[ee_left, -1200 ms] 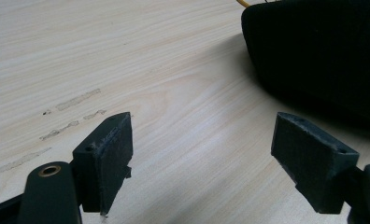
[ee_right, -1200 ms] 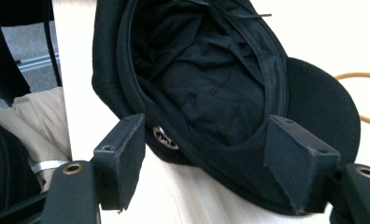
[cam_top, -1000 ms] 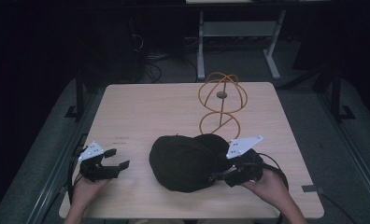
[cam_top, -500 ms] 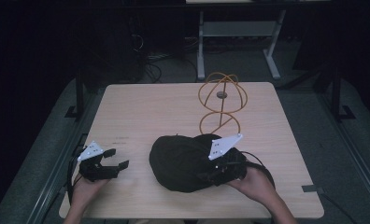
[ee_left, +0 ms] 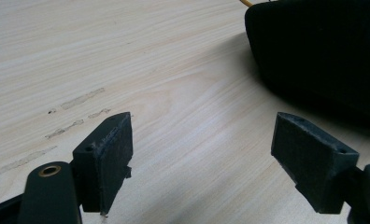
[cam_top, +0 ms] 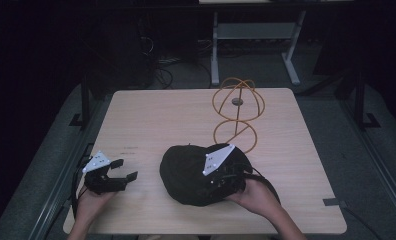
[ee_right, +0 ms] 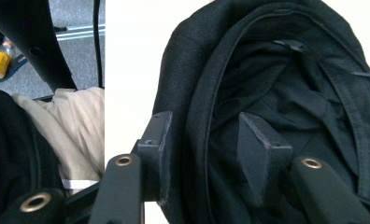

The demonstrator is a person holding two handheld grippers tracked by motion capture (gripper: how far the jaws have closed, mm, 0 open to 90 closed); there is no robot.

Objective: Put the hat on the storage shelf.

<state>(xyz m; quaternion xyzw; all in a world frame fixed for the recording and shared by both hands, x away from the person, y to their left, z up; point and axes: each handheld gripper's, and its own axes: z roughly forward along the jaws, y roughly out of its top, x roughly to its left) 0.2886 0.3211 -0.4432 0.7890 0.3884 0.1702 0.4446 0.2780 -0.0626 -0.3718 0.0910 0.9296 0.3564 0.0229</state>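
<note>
Wood table (cam_top: 151,115) takes up most of the room's lit space, pale and bare across its far half. Toward its far right stands an orange wire stand (cam_top: 236,117), two loops on a thin post, upright and just behind the hat.

Black hat (cam_top: 188,172) lies at the near middle of the table, a soft dark mound of cloth, touching nothing but the wood and the right gripper. It looks light and floppy; I judge it will sag wherever it is lifted, so the stitched rim (ee_right: 197,116) is the firm place to pinch, not the crown.

Right gripper (ee_right: 204,149) sits at the hat's right edge. Its jaws straddle that rim, one outside, one inside against the lining, still with a gap, so not yet pinching.

Left gripper (cam_top: 118,175) rests low at the near left, well apart from the hat, jaws spread wide over bare wood and holding nothing.
</note>
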